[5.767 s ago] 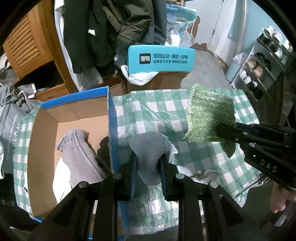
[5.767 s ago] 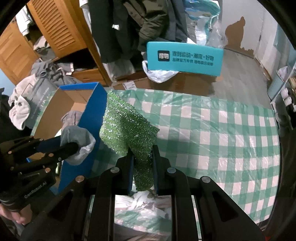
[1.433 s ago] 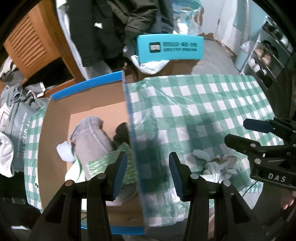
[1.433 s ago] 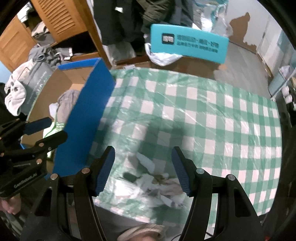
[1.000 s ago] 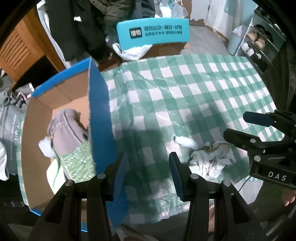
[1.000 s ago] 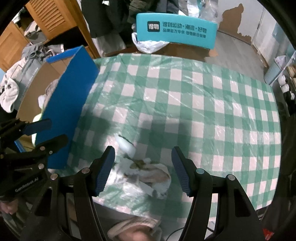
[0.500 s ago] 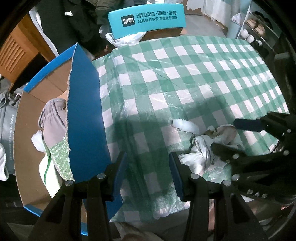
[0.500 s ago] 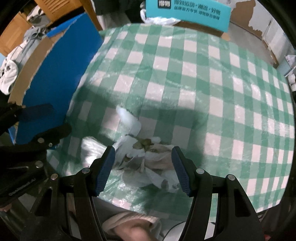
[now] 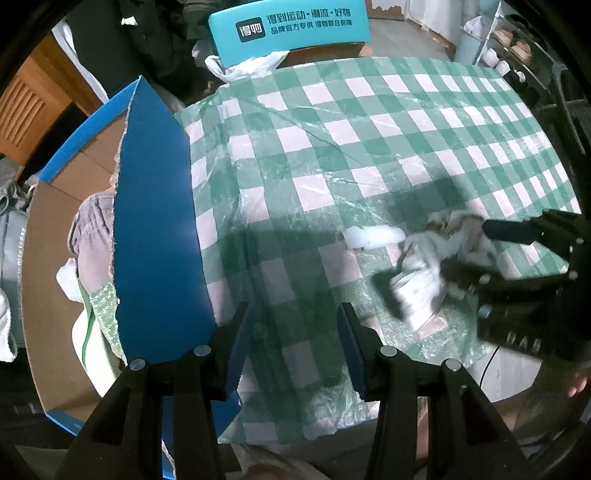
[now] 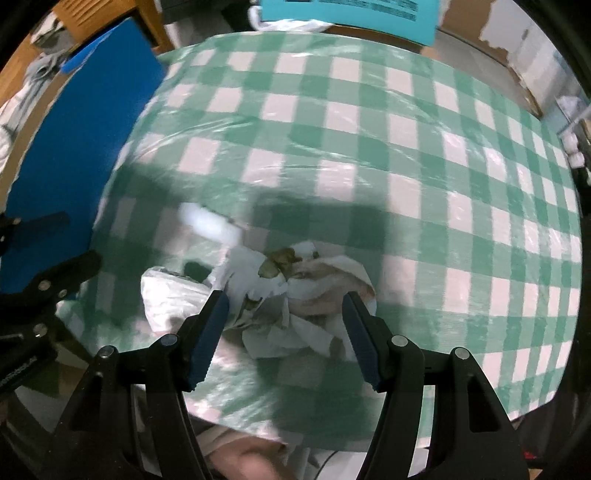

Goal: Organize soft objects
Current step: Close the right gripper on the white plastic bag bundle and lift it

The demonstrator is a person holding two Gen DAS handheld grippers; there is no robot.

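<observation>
A crumpled white patterned cloth (image 10: 295,291) lies near the front edge of the green checked table; it also shows in the left wrist view (image 9: 436,258). My right gripper (image 10: 286,325) is open with its jaws on either side of the cloth, low over it. A small white roll (image 9: 373,236) lies just left of the cloth. My left gripper (image 9: 293,343) is open and empty above the table's front edge, beside the blue cardboard box (image 9: 155,229). The box holds a grey sock (image 9: 92,229) and a green sponge cloth (image 9: 105,314).
A teal chair back (image 9: 291,26) stands behind the table. Dark clothes hang at the back left near a wooden cabinet (image 9: 33,107). Shoe shelves (image 9: 506,48) stand at the far right. The checked tablecloth (image 10: 369,155) has a plastic cover.
Both grippers let go of the sock and green cloth into the box and opened. The right gripper has come down over the crumpled white cloth; the left has drifted right of the box.
</observation>
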